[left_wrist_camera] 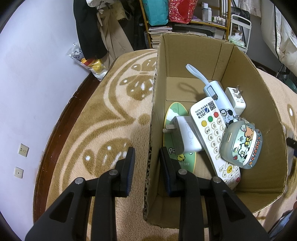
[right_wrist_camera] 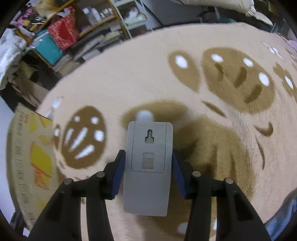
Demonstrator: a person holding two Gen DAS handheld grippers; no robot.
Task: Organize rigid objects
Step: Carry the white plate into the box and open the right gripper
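An open cardboard box (left_wrist_camera: 191, 55) stands on a patterned beige carpet (left_wrist_camera: 115, 115). Inside lie a white remote (left_wrist_camera: 211, 133), a pale blue power bank (left_wrist_camera: 215, 92) with a loop strap, a white plug charger (left_wrist_camera: 236, 101), a grey-white adapter (left_wrist_camera: 183, 135), a green oval card (left_wrist_camera: 176, 111) and a cartoon-printed case (left_wrist_camera: 241, 146). My left gripper (left_wrist_camera: 146, 157) is open, its fingers straddling the box's left wall with a gap on each side. My right gripper (right_wrist_camera: 148, 161) is shut on a grey remote (right_wrist_camera: 148, 166), back side up, held above the carpet.
The box's printed outer side (right_wrist_camera: 27, 157) shows at the left of the right wrist view. Shelves with books and bags (left_wrist_camera: 167, 16) stand beyond the carpet. Hanging clothes (left_wrist_camera: 96, 27) and a plastic bag (left_wrist_camera: 91, 64) are by the white wall (left_wrist_camera: 37, 74).
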